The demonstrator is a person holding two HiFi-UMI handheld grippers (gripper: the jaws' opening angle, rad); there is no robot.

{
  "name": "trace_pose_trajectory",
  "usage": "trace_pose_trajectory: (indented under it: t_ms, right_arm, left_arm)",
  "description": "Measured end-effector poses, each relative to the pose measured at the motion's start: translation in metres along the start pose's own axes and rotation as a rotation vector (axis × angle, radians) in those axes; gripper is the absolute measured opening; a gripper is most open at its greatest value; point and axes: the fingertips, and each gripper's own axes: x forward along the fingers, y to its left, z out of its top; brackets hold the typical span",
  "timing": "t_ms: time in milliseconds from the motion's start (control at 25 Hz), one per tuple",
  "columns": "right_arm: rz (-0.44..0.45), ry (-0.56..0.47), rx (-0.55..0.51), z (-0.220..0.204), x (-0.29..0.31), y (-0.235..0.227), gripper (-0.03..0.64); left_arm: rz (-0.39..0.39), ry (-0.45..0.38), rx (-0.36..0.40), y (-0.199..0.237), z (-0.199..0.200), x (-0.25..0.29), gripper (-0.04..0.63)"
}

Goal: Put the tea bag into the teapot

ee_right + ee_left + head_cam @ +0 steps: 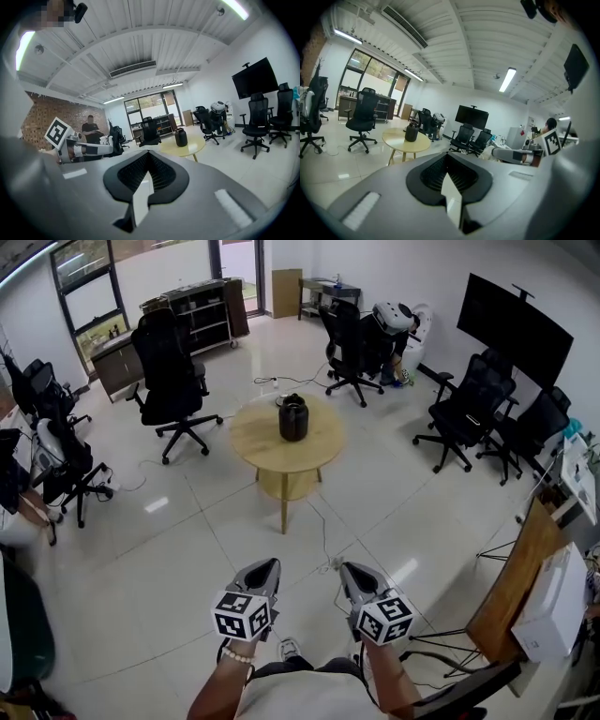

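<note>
Not started. Left tool [269, 564] and right tool [348, 569] closed, empty, far from teapot [293, 418] on bench [258, 442]. Tea bag unseen; approach next.

L hand-held gripper [271, 563] & R hand-held gripper [346, 567] closed.

Round wooden table [267, 444], 1 dark teapot [293, 418] standing toward its far side

Inside of the distant teapot [293, 418] out of sight, details too small.
</note>
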Motion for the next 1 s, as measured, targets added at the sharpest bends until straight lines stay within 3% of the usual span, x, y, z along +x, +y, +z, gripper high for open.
trace_pose_trajectory:
  t_ms: [520, 1000]
  right_arm:
    - [0.014, 0.016, -0.027, 0.009, 0.038, 0.007, 0.002]
    - [0.027, -0.006, -0.014, 0.039, 0.093, -0.021, 0.002]
  left_arm:
    - [0.041, -0.002, -0.042, 0.039, -0.003, -0.006, 0.012]
    - [0.028, -0.001, -0.023, 0.066, 0.031, 0.051, 0.012]
